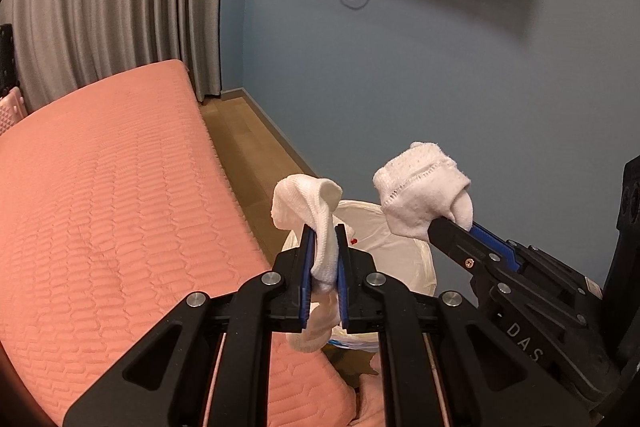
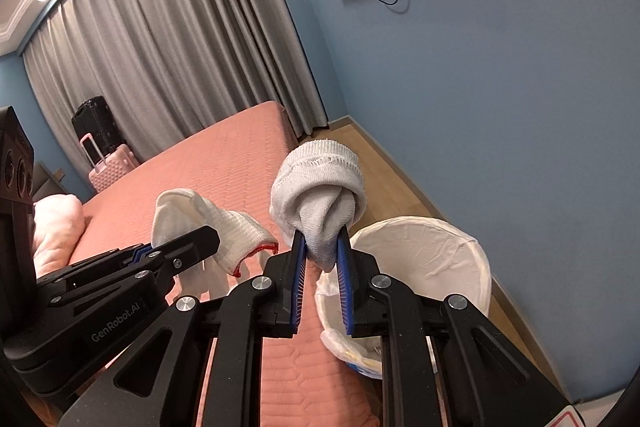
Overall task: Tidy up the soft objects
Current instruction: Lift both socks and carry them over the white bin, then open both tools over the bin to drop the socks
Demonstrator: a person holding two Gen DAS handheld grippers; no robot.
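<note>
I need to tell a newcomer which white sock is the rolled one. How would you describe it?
Find the pink bed, then the white-lined bin beside it. Above the bin, the right gripper pinches the rolled sock, a tight ball with its cuff folded over. The loose sock in the left gripper hangs open, with a red edge.

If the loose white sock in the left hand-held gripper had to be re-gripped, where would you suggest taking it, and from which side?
Probably the folded top of the loose white sock, from above. It bulges free above the left hand-held gripper, whose jaws pinch the sock's middle; the tail hangs limp below. The right hand-held gripper holds the balled sock.
</note>
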